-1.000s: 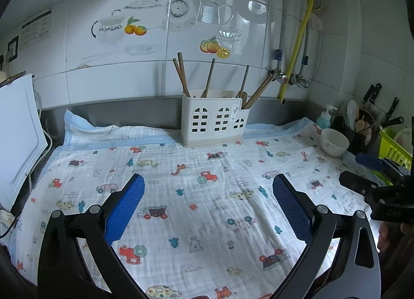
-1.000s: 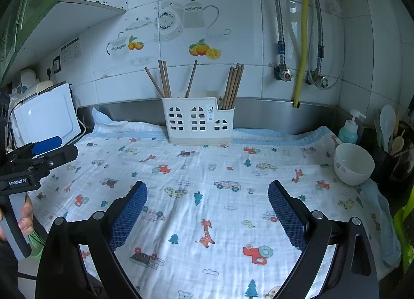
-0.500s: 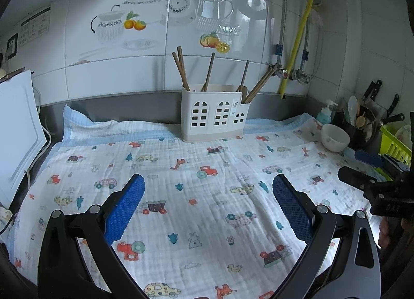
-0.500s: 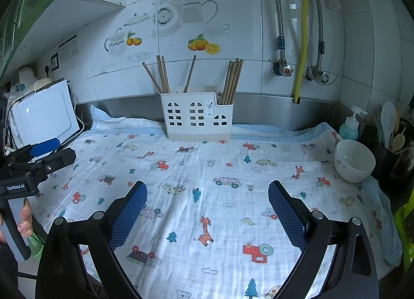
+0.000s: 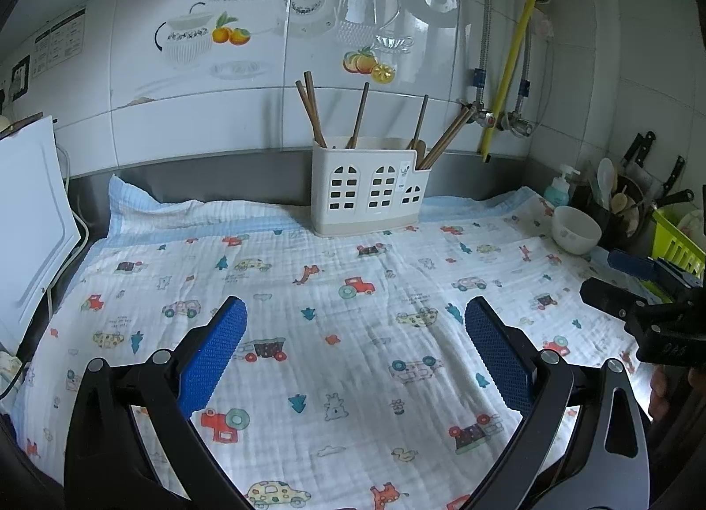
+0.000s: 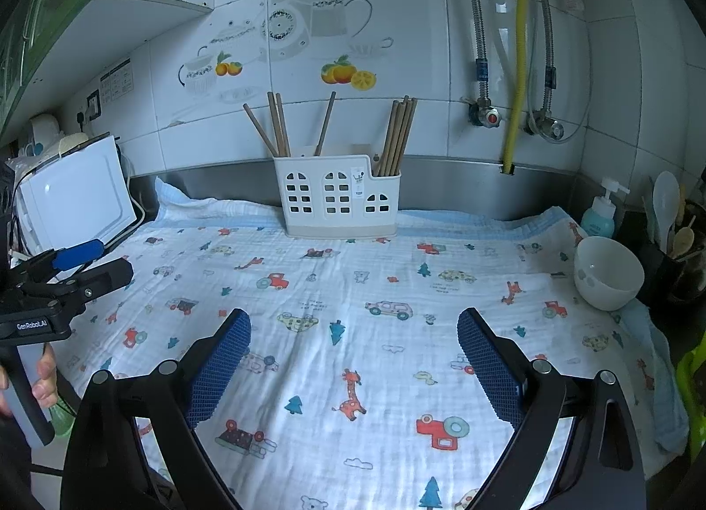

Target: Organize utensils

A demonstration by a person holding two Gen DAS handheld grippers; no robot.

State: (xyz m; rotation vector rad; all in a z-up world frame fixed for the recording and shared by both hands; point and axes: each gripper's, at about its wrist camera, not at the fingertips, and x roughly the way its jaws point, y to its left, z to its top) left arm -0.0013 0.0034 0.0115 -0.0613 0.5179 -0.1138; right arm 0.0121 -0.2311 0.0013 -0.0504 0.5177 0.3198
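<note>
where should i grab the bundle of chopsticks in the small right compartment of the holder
Grip the chopstick bundle on its bare upper shafts, above the white holder rim, coming from the front. They lean together, tips up, so one sideways pinch likely catches several; both grippers are open.

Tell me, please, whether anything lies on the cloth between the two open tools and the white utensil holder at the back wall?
Nothing visible does: only bare patterned cloth separates the left tool and right tool from the utensil holder.
</note>
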